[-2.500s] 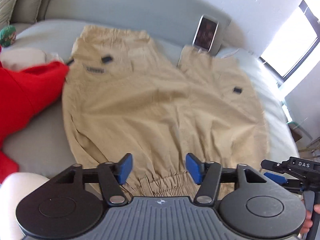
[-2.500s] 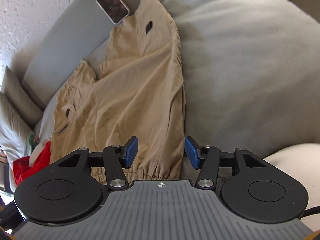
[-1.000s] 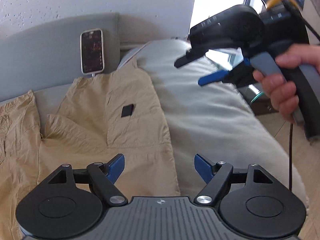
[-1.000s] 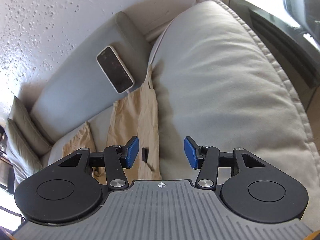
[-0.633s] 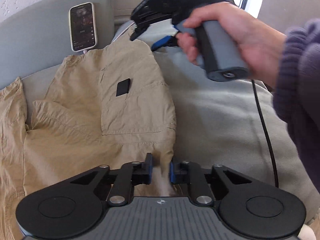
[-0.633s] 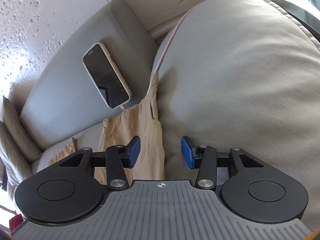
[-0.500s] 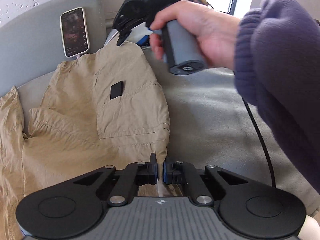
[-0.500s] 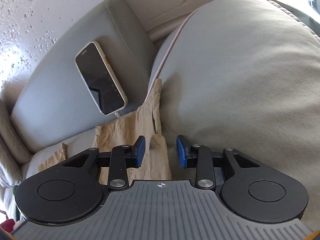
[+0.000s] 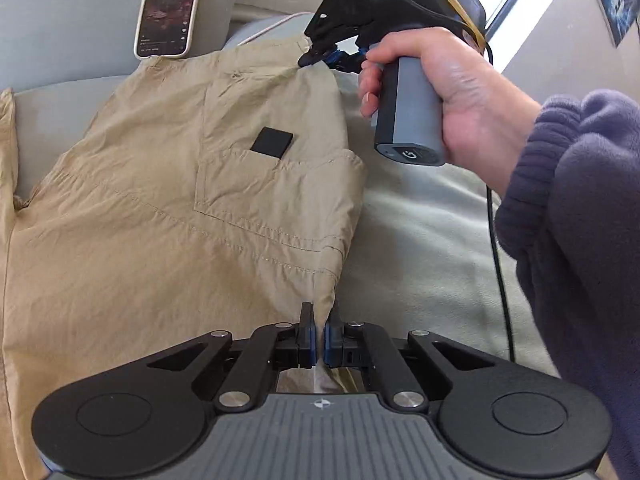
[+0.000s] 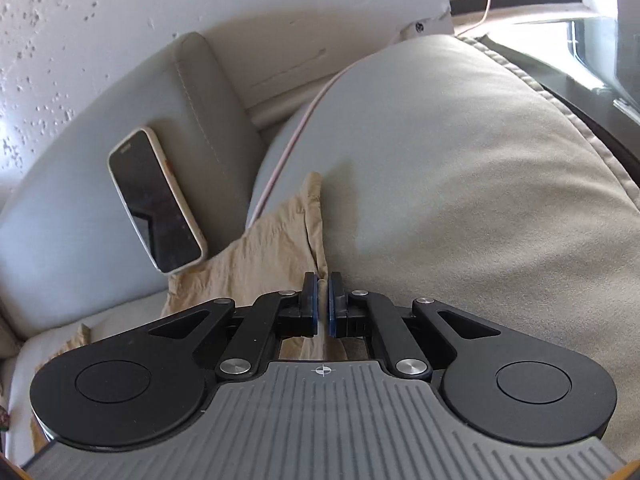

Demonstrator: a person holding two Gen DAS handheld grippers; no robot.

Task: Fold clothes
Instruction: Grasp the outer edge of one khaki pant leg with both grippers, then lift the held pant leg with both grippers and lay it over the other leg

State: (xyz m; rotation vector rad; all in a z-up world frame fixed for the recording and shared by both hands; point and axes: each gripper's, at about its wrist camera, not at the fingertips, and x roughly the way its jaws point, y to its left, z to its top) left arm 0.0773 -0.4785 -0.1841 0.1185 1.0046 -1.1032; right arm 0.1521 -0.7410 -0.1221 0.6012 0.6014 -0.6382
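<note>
Trousers [image 9: 168,216], one beige pair, lie flat on a grey sofa [image 9: 420,240]. One phone [image 9: 168,8] in a pale case leans on the back cushion [image 10: 80,184], touching the top edge of the cloth. One thin cable [image 10: 296,128] runs along the seat cushion behind the phone.

One pocket [image 9: 272,200] is sewn on the trouser leg, and one small black tag [image 9: 272,142] sits at its opening. What is inside the pocket cannot be seen. No writing can be read on the tag or on the phone screen.

Two tongs are in view. The left tongs [image 9: 319,340] are closed tight on the side edge of the trousers, with the cloth pinched between the blue pads. The right tongs [image 10: 322,304] have just been closing and now pinch the trouser edge near its far corner, just beside the phone. One hand [image 9: 440,92] with a purple sleeve [image 9: 580,200] holds the right tongs by the grey handle.
</note>
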